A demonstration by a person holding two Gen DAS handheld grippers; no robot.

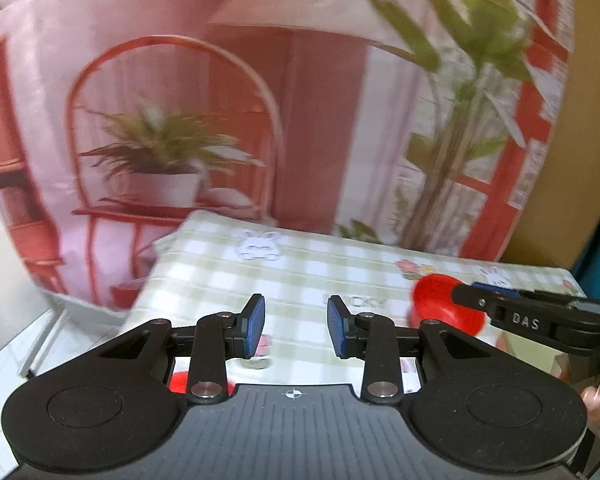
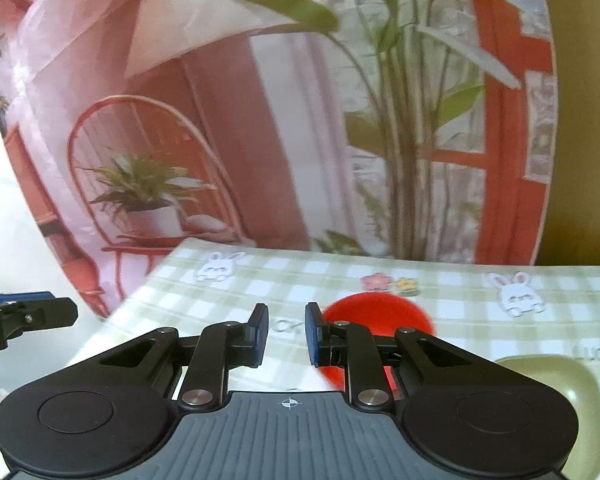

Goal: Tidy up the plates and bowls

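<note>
Right now your left gripper (image 1: 296, 328) is parted and holds nothing above the green checked tablecloth (image 1: 300, 264). Your right gripper (image 2: 286, 334) is narrowly parted and empty too, with the red bowl (image 2: 374, 320) just beyond its right finger and a green plate (image 2: 556, 380) at near right.

A red bowl (image 2: 374, 316) sits on the checked cloth, seemingly upside down, though blur makes that uncertain. Near it lies 1 pale green dish (image 2: 556, 376), shallow, squarish with rounded corners, hollow facing up.
</note>
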